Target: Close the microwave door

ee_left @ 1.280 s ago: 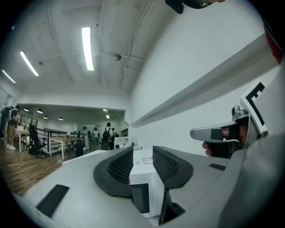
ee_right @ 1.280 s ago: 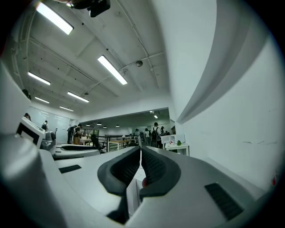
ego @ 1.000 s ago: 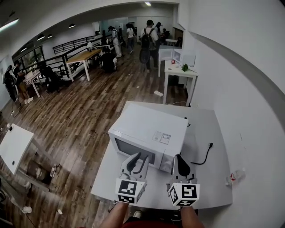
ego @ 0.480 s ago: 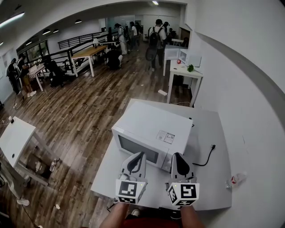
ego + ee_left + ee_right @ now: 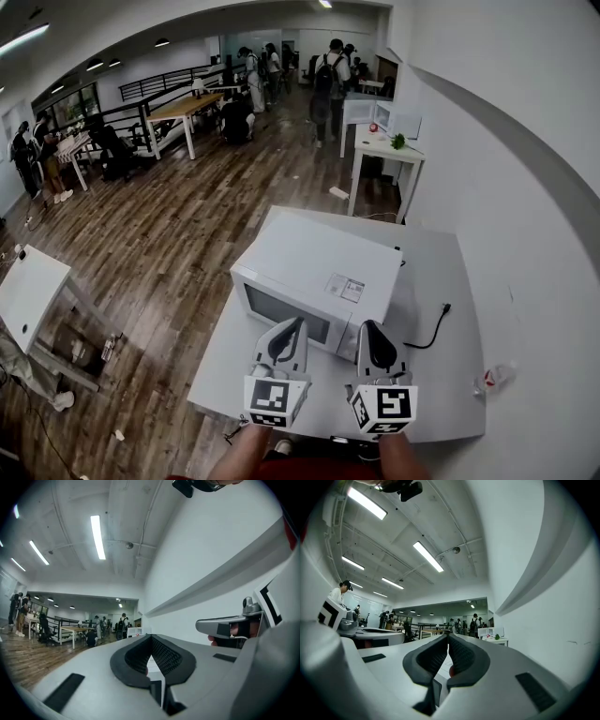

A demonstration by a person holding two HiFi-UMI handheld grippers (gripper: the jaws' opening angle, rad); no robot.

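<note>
While bare table point(image 5: 439, 398) is left along the near edge and beside the wall point(image 5: 525, 225), the microwave point(image 5: 314, 281) is seen door-closed just beyond the left claw point(image 5: 296, 325) and right claw point(image 5: 367, 327), both pinched together empty.

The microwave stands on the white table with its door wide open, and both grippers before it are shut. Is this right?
Only the door is wrong: the head view shows it shut. The microwave stands on the white table, and the left gripper and right gripper before it are shut.
</note>
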